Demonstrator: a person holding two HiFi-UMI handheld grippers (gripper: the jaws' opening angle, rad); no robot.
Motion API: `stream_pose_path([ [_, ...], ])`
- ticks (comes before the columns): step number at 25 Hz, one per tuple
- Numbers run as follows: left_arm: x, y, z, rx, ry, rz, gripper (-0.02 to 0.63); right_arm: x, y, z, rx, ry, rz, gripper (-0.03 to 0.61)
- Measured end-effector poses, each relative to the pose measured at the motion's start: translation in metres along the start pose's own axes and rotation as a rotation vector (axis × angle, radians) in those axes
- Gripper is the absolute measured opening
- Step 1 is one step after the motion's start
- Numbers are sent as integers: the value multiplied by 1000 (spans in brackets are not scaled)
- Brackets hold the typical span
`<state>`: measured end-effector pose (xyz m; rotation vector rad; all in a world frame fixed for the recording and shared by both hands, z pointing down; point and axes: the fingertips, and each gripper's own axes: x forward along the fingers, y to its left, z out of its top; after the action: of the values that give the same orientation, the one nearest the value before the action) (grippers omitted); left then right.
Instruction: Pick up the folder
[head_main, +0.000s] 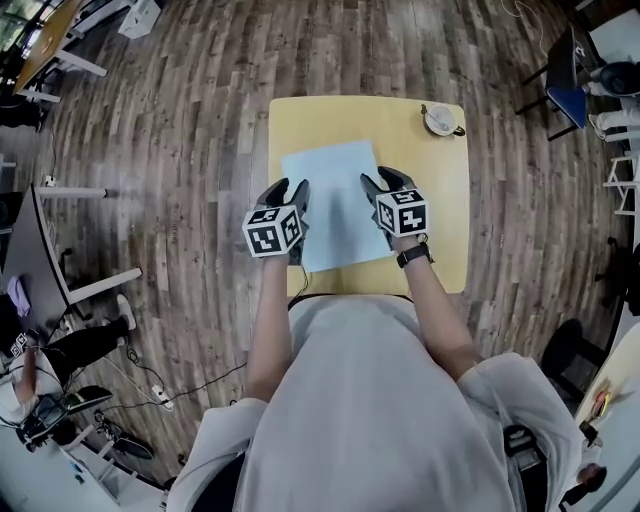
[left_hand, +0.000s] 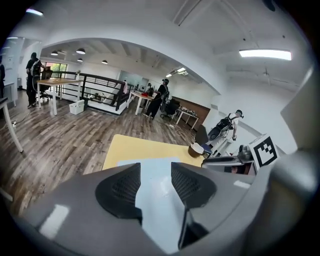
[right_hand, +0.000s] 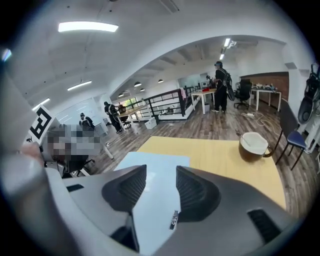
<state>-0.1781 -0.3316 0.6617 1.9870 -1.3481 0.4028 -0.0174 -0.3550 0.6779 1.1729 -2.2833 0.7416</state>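
A pale blue folder lies flat on the yellow table, seen between the jaws in both gripper views as the folder and the folder. My left gripper hangs over the folder's left edge, jaws apart with nothing between the pads. My right gripper hangs over the folder's right part, also open and empty. From the left gripper view and the right gripper view, both pairs of jaws point down at the sheet without touching it.
A brown cup with a white inside stands at the table's far right corner, also the cup. Wooden floor surrounds the table. Desks, chairs and standing people are farther off in the room.
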Motion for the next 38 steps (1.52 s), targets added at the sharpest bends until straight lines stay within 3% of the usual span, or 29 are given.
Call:
stream_pose_path([
  [7, 16, 28, -42, -164, 96, 3, 330, 18, -12, -32, 112, 61, 21, 250],
  [11, 27, 36, -58, -239, 119, -26, 377, 28, -21, -53, 180, 106, 17, 267],
  [21, 45, 38, -106, -311, 266, -49, 380, 34, -33, -93, 327, 182, -6, 265],
  [27, 48, 42, -111, -309, 321, -9, 324, 34, -33, -91, 306, 206, -17, 236],
  [38, 31, 31, -95, -278, 278, 12, 324, 22, -26, -71, 261, 181, -12, 236],
])
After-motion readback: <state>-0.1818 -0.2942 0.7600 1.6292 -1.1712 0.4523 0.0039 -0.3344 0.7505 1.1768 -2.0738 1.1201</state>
